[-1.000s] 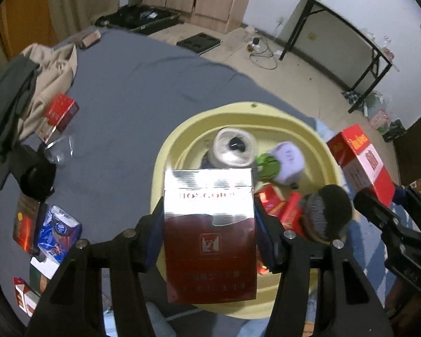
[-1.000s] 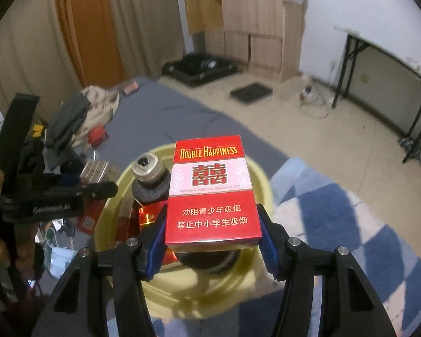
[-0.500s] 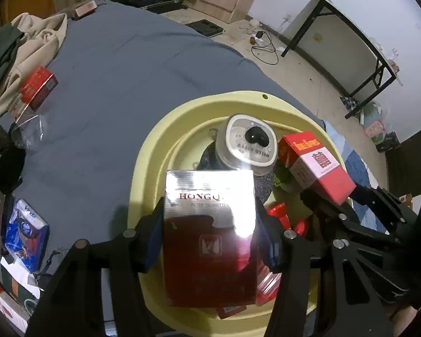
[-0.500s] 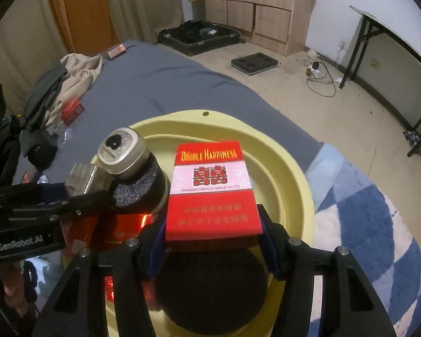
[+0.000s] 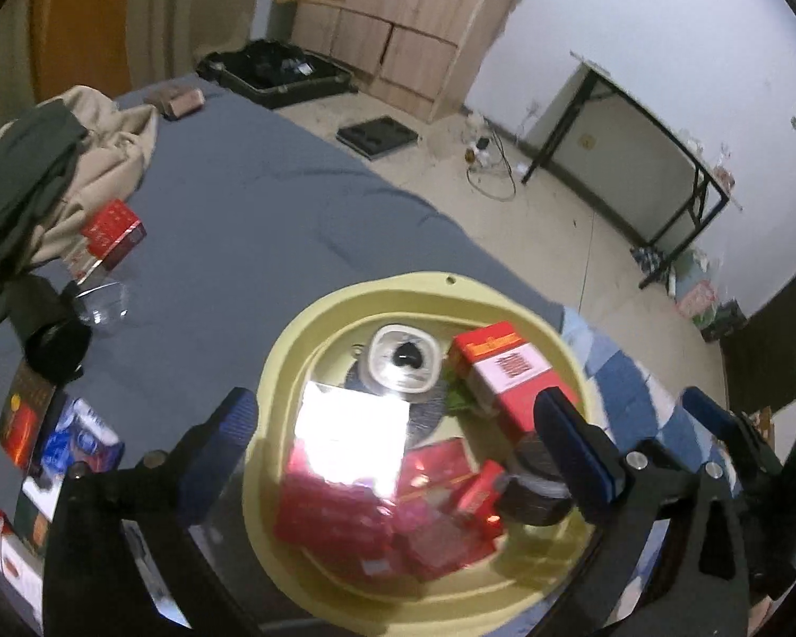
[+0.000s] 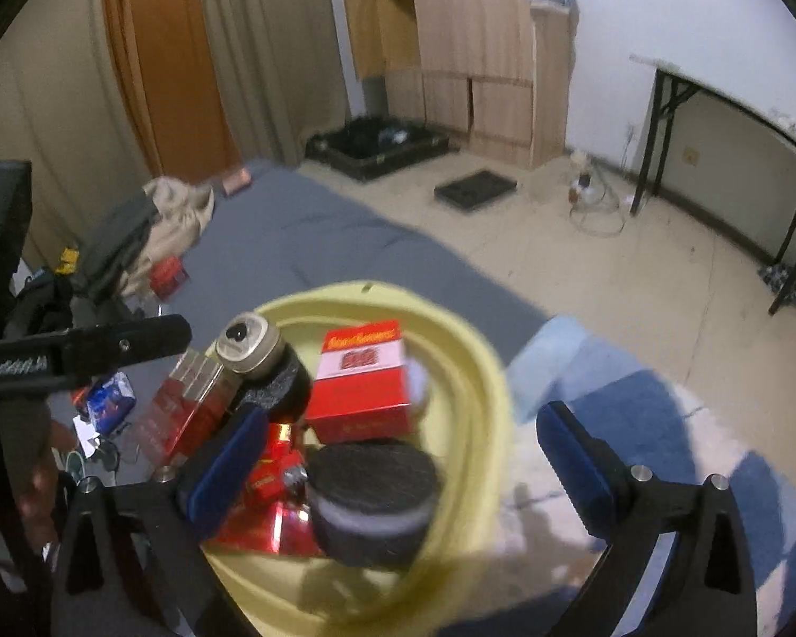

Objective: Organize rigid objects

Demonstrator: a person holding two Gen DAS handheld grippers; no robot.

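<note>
A yellow basin (image 5: 377,286) sits on the grey bed and holds several items. My left gripper (image 5: 398,440) hangs above it, its jaws opening with nothing held between them. Below lies the silver-and-dark-red pack (image 5: 345,446), blurred, loose in the basin. My right gripper (image 6: 400,462) is also opening and empty over the basin's near rim (image 6: 477,371). The red Double Happiness box (image 6: 366,377) rests free beside a silver-topped can (image 6: 249,350) and behind a black round object (image 6: 371,493). One finger of the left gripper (image 6: 132,342) shows at the left of the right wrist view.
More packs and a blue packet (image 5: 79,440) lie on the bed left of the basin, with a red box (image 5: 114,228) and piled clothes (image 5: 53,159) farther back. A blue checked blanket (image 6: 663,424) lies right of the basin. A black table (image 5: 652,159) stands by the wall.
Both grippers went from shut on their packs to wide open. The silver-and-red pack and the red box dropped into the basin. Both views pulled back from the basin.
</note>
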